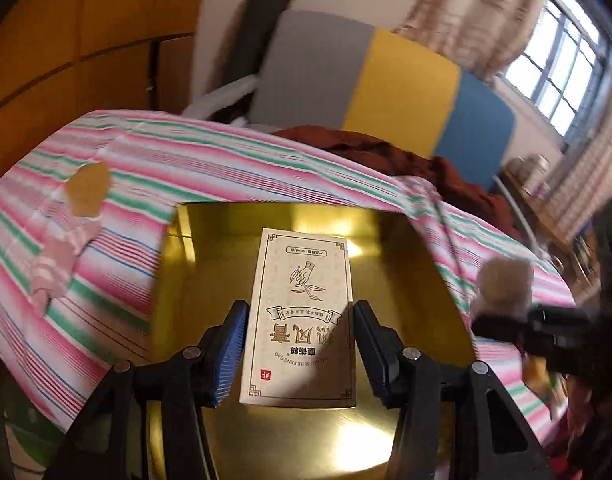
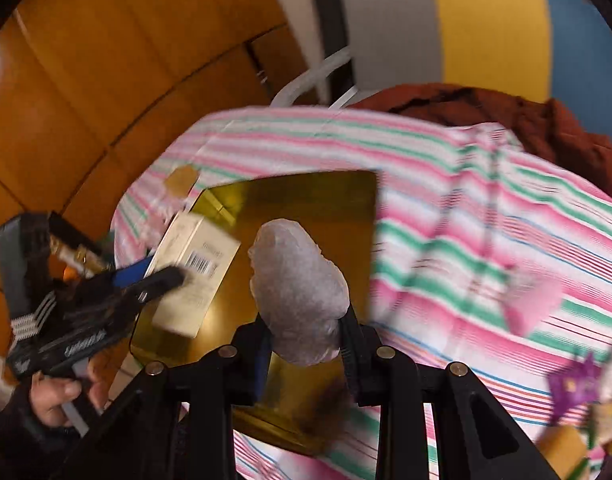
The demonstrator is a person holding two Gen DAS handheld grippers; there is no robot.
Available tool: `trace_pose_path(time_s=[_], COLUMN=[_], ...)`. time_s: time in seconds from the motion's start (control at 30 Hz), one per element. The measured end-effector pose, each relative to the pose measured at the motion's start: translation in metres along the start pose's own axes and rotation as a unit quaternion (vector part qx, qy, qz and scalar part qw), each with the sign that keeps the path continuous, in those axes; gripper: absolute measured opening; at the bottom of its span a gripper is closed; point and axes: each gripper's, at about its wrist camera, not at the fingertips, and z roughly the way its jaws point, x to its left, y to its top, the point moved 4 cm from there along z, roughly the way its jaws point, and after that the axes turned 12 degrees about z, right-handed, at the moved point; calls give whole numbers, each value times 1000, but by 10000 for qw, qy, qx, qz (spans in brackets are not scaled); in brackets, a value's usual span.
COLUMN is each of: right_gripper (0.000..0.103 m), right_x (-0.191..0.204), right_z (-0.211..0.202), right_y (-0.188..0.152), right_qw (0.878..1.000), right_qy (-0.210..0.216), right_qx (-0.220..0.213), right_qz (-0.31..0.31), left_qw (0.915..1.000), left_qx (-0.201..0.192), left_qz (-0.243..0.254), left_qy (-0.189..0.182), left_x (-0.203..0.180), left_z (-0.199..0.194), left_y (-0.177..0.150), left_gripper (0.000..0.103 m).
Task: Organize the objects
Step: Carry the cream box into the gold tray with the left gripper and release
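- The left claw point(image 1: 300, 354) grips a cream carton point(image 1: 302, 320) between its blue pads point(image 1: 230, 354), holding it over an open gold tin point(image 1: 194, 280).
- The carton is flat and rectangular, printed in gold with a hand-and-leaf drawing, a ribbon banner and Chinese characters; the right wrist view shows a barcode on its other face.
- The right claw point(image 2: 306, 340) pinches a pale, lumpy, plastic-wrapped bundle point(image 2: 298, 284), also above the gold tin.
- A bare hand point(image 2: 62, 396) steadies the left tool from below, its claw angled in from the left.
- The tin rests on a cloth point(image 1: 210, 160) striped pink, green and white.
- A rust-brown garment point(image 1: 405, 160) lies crumpled at the cloth's far edge.
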Motion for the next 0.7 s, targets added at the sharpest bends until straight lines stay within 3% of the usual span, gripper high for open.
trace_pose_path(time_s=[0.17,0.23,0.27,0.4,0.7], right_gripper=[35,48,60,64,75], right_x=[26,33,34,41,42], right_z=[46,59,62,64,48], right_y=[12,23,27,34,8], right_qw=[9996,9996,9995,9997,9994], right_qy=[-95,-116,-51,-27,-299], right_qx=[275,199,178,55,-136], right_qz=[10,171,242,229,54], left_qw=[9996,9990,9990,9981,9963], left_qx=[38,70,39,-114,-370], left_qz=[-144,-267,-321,-465,-355], left_qy=[235,345,321,380,688], left_x=[31,40,43,51,36], left_z=[17,19,18,4,-42], left_y=[12,13,13,8,-13], left_gripper=[56,58,58,58,58])
